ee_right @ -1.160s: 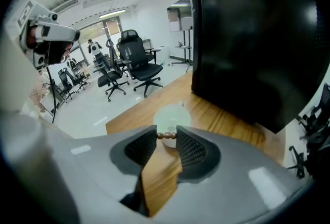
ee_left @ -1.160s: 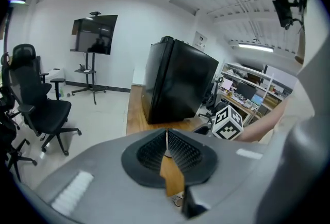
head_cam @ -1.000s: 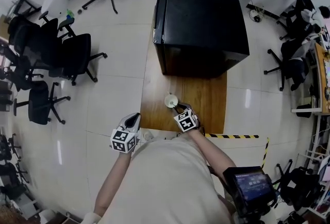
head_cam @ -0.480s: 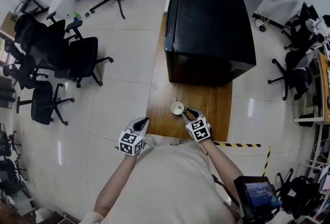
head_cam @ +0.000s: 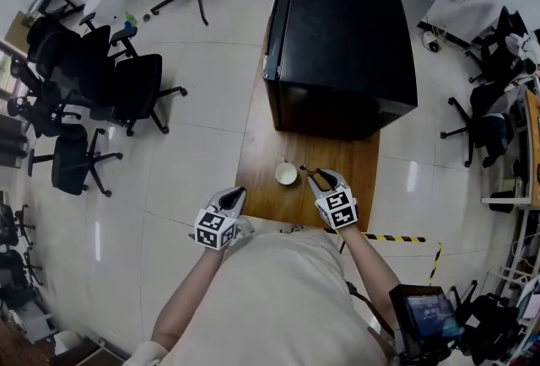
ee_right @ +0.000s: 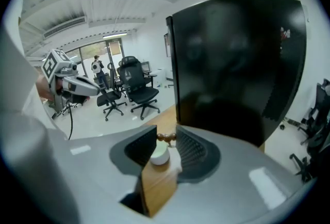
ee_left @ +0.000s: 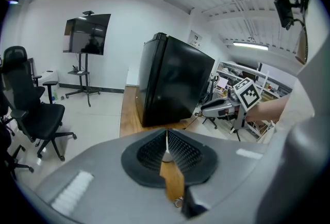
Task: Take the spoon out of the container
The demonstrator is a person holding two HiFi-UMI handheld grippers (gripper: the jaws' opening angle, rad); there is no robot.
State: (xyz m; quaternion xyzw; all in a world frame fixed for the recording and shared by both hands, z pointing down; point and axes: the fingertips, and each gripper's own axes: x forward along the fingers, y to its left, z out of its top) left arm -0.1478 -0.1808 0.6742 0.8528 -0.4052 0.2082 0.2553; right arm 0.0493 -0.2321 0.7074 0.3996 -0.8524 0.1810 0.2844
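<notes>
The right gripper (head_cam: pixel 324 178) is clenched on the spoon (ee_right: pixel 166 137). Its 2 jaws stand partly apart, and the brown, knobbly handle lies crosswise between their tips, touching both. In the head view the spoon shows only as a short dark sliver at those tips, just right of the container (head_cam: pixel 286 174) and apart from its rim. The spoon's bowl cannot be made out.

The container is a small white cup. It stands on the wooden worktop (head_cam: pixel 253 179) near the front edge, about midway between the left and right edges, and its inside looks plain white.

A large black cabinet (head_cam: pixel 342 44) fills the far half of the worktop, well apart from the cup.

The left gripper (ee_left: pixel 166 138) hovers at the worktop's front left corner. Its 2 jaws are pressed together with nothing between them.

Black office chairs (head_cam: pixel 93 94) stand on the pale floor to the left.
</notes>
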